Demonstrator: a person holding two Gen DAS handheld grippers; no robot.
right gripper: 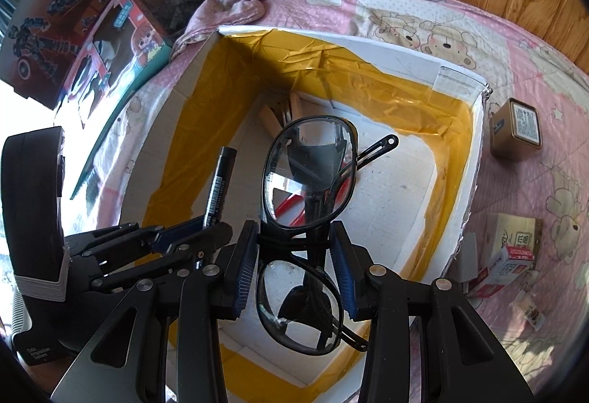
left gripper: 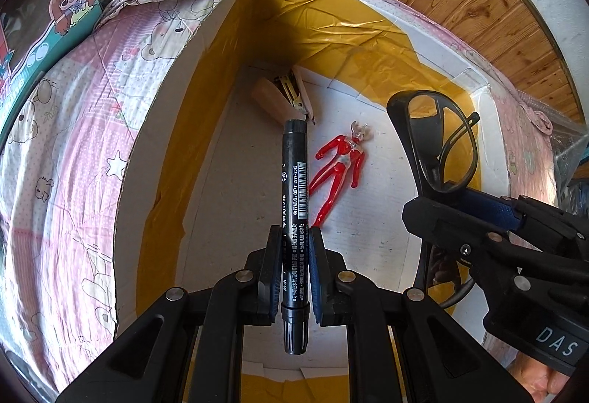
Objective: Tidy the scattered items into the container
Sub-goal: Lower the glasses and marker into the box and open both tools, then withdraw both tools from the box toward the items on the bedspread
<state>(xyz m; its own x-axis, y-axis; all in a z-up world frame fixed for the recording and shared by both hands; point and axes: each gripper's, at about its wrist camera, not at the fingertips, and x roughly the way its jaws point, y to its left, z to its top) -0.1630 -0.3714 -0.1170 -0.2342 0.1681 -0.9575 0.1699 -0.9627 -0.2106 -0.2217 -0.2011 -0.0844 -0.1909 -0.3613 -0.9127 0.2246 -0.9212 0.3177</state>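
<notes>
Right wrist view: we hold glasses (right gripper: 307,182) in the right claw (right gripper: 294,266) and a marker (left gripper: 294,189) in the left claw (left gripper: 294,274) above the box (right gripper: 456,182), with a tin (right gripper: 515,130) and cartons (right gripper: 511,248) remaining on the bed (right gripper: 533,53).

- Bright daylight throughout, blown out white at the left edge of the right wrist view.
- Glare on the yellow tape (left gripper: 331,31) and glasses lenses (right gripper: 309,174).
- Strong fisheye bending, dark vignette in corners.
- Sharp focus centrally.
</notes>
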